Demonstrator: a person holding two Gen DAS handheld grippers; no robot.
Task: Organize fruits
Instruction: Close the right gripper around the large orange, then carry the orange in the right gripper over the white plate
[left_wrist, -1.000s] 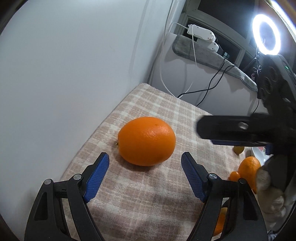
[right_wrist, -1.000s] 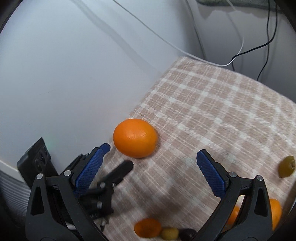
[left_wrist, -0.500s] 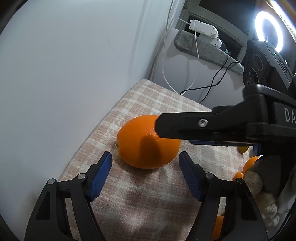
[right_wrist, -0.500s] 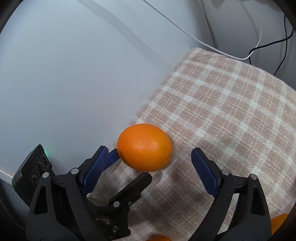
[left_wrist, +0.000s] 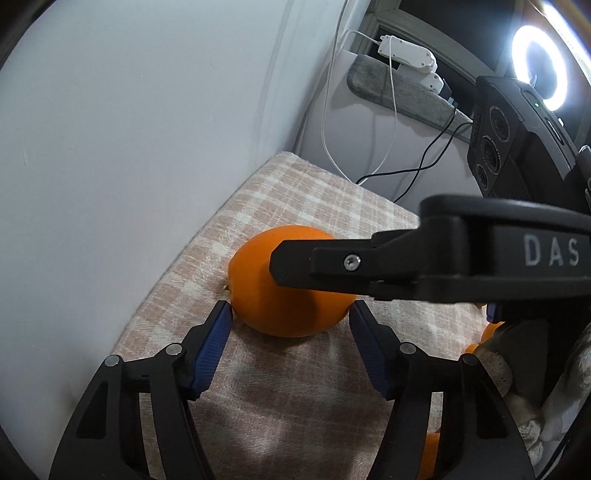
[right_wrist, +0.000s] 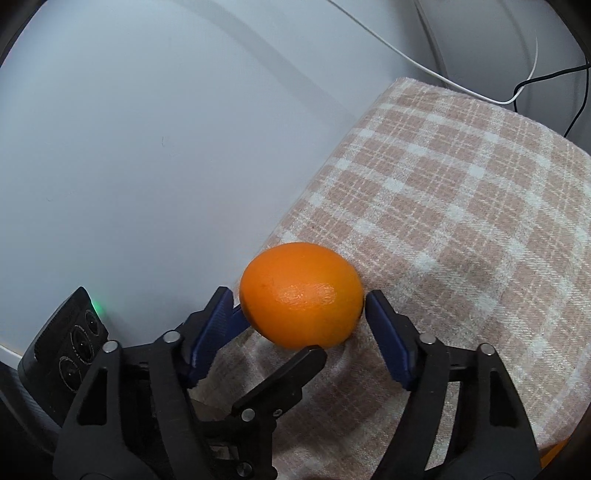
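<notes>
- Checked beige cloth (left_wrist: 295, 206) covers the surface in my left wrist view, pushed up against a pale wall (left_wrist: 129, 129), with cables and a ring light (left_wrist: 541, 70) behind.
- On that cloth, near the wall-side edge, lies the orange (left_wrist: 258, 291). My left gripper (left_wrist: 290, 319) has just been closing around it; the blue pad tips now look to touch its lower flanks, though I cannot tell whether they press yet.
- My right gripper's black finger crosses over the top of the fruit from the right in this view.
- Small orange fruits (left_wrist: 491, 332) peek out at the right edge, mostly hidden.
- From my right wrist view, the same orange (right_wrist: 301, 295) sits between the pads of my right gripper (right_wrist: 299, 299), whose jaws have also just been closing; both pad tips seem to meet the skin, grip unconfirmed.
- My left gripper's finger (right_wrist: 288, 373) shows below the fruit here.
- I judge the step to be picking up this orange, with both tools bracketing it.
- Next, I'd say one gripper should clamp firmly and lift while the other backs off, so the two don't collide or squeeze the fruit out sideways.
</notes>
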